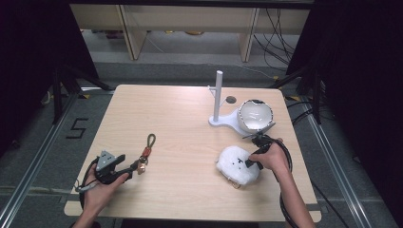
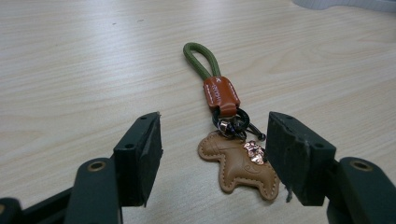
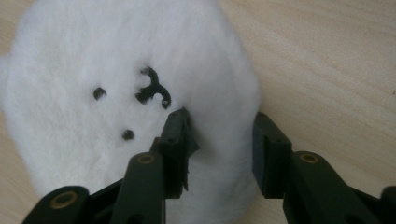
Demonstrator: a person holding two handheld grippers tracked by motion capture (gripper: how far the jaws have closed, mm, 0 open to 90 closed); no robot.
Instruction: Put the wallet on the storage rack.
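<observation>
Our right gripper's [image 3: 219, 128] fingers [image 3: 177, 140] are pressed into the fluffy white plush toy with small black stitched face marks [image 3: 116, 93], one finger dug into the fur just under the face and the other at the toy's edge, so we read them as clenched on a fold of the plush. In the high view our right gripper [image 1: 254, 154] comes onto the plush toy [image 1: 236, 165] from the toy's right side, with the hand behind it; the toy lies flat on the light wooden desk [image 1: 180, 123], near the right edge and closer to the near edge than the far one.

Our left gripper's [image 2: 215, 149] fingers [image 2: 140, 154] stand released, wide apart, with the keychain, a tan leather horse-shaped charm on a dark ring with an orange leather tab and an olive green cord loop [image 2: 224, 126], lying on the desk between them; the right-hand finger is just beside the charm, and we cannot tell whether it touches. From above, our left gripper [image 1: 133, 167] sits near the desk's near left corner, and the keychain [image 1: 146, 152] stretches away from it toward the far edge.

Toward the far right corner stands a white post on a flat white base [image 1: 219, 102], and a shiny round bowl [image 1: 255, 115] rests on that base.
</observation>
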